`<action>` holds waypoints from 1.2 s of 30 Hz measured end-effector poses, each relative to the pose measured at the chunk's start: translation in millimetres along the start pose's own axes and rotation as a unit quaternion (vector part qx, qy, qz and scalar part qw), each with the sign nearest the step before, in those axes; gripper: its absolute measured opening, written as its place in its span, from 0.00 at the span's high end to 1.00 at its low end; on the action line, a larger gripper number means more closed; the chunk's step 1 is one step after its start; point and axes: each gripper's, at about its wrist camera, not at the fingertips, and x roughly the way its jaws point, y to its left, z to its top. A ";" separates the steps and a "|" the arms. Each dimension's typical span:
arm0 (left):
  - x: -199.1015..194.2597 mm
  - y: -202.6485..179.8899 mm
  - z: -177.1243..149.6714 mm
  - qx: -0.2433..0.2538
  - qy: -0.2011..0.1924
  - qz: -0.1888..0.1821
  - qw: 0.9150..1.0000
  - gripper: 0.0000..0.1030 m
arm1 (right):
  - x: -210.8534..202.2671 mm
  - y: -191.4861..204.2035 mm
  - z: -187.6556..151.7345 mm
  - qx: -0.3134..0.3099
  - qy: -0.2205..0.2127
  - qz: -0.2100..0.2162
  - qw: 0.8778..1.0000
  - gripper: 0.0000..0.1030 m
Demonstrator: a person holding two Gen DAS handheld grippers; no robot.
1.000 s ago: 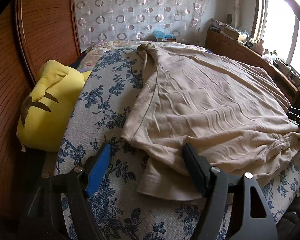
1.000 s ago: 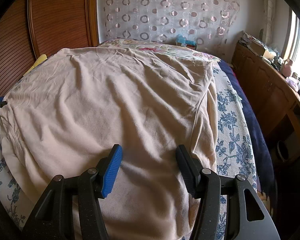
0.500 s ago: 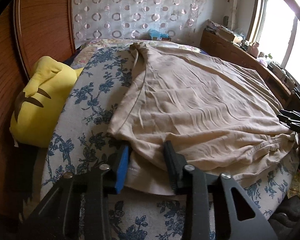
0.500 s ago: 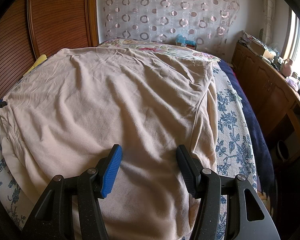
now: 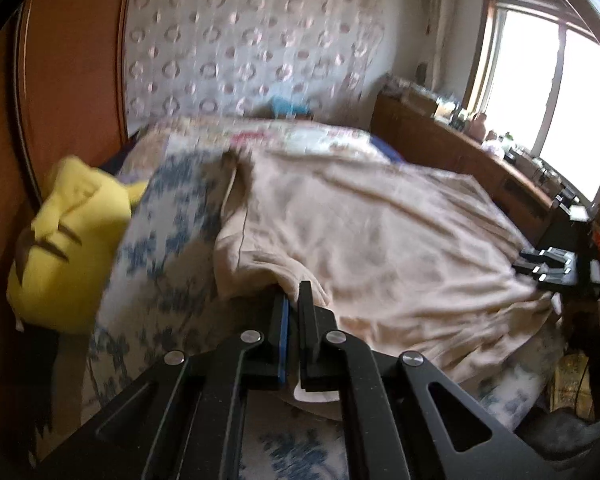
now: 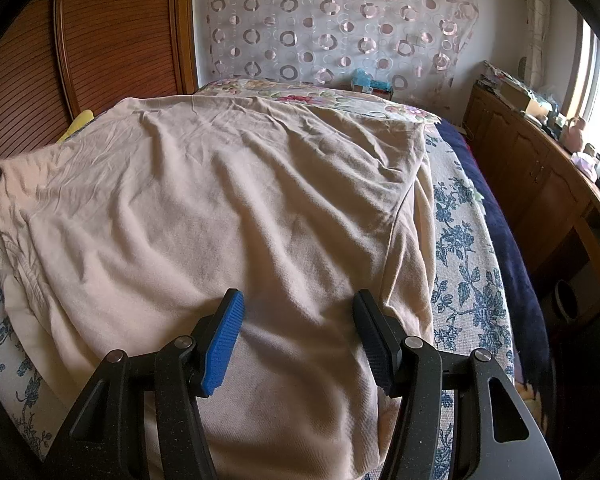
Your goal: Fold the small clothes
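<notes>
A beige garment [image 5: 380, 248] [image 6: 228, 216] lies spread across the bed, wrinkled. In the left wrist view my left gripper [image 5: 294, 300] is shut on the garment's near left edge, with a fold of cloth pinched between the fingers and lifted a little. In the right wrist view my right gripper [image 6: 298, 312] stands open just above the garment's near part, with cloth below the gap and nothing pinched. The right gripper [image 5: 556, 264] also shows at the far right edge of the left wrist view. The left wrist view is blurred by motion.
The bed has a blue floral cover [image 5: 160, 248] [image 6: 464, 280]. A yellow plush toy [image 5: 68, 240] lies at the left against a wooden headboard [image 5: 60, 92]. A wooden cabinet [image 6: 540, 184] with clutter runs along the right, under a window [image 5: 560, 100]. A patterned curtain [image 6: 332, 20] hangs behind.
My left gripper went from wide open to shut on the garment's edge, and lifted it. The right gripper stayed open and hardly moved.
</notes>
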 end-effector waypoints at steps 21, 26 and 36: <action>6.3 -114.6 90.6 0.100 -0.074 -0.116 0.986 0.96 | -38.7 -6.5 2.8 0.034 -0.030 0.005 0.999 0.43; 6.8 -158.5 109.2 0.135 -0.078 -0.157 0.975 0.96 | -64.0 -8.4 3.6 0.039 -0.059 -0.006 0.997 0.43; 16.5 -208.1 112.4 0.158 -0.048 -0.215 0.963 0.71 | -73.4 -9.2 -14.7 0.055 -0.076 -0.005 0.996 0.43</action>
